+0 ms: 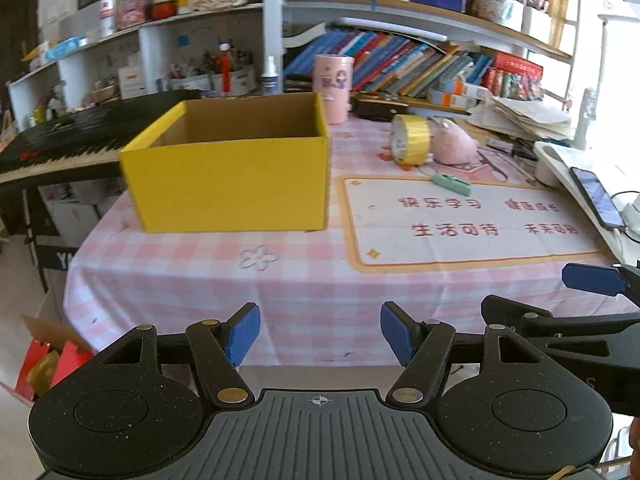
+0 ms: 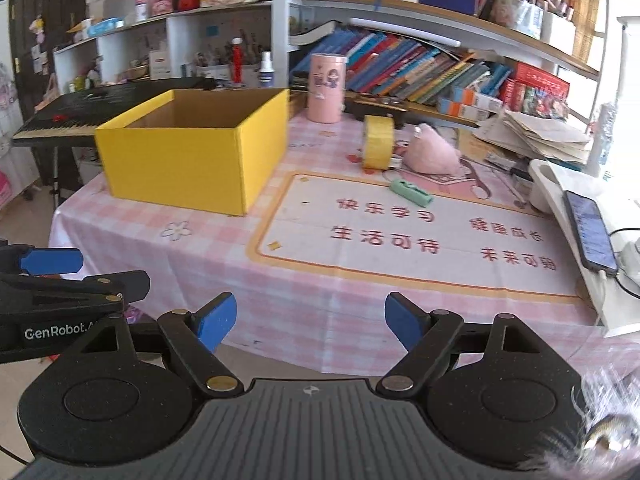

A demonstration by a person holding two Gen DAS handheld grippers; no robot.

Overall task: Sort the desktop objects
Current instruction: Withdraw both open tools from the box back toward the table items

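At ten o'clock on the table [image 1: 168, 280], the open yellow box [image 1: 232, 176] stands upright — the likely receptacle for sorting. Toward one o'clock lie the yellow tape roll [image 1: 410, 140] on its edge, touching or just beside the pink plush item [image 1: 454, 146], with the green eraser-like piece [image 1: 450, 183] just in front on the printed mat [image 1: 472, 220]. At three o'clock a phone [image 1: 598, 196] rests on a white stand. The left gripper [image 1: 316, 334] and the right gripper [image 2: 310, 322] both hover at the near table edge, blue pads apart and empty; the right jaws are not yet at their widest. Risk — the tape roll could roll away if nudged off-centre, and a wide reach could knock the phone.
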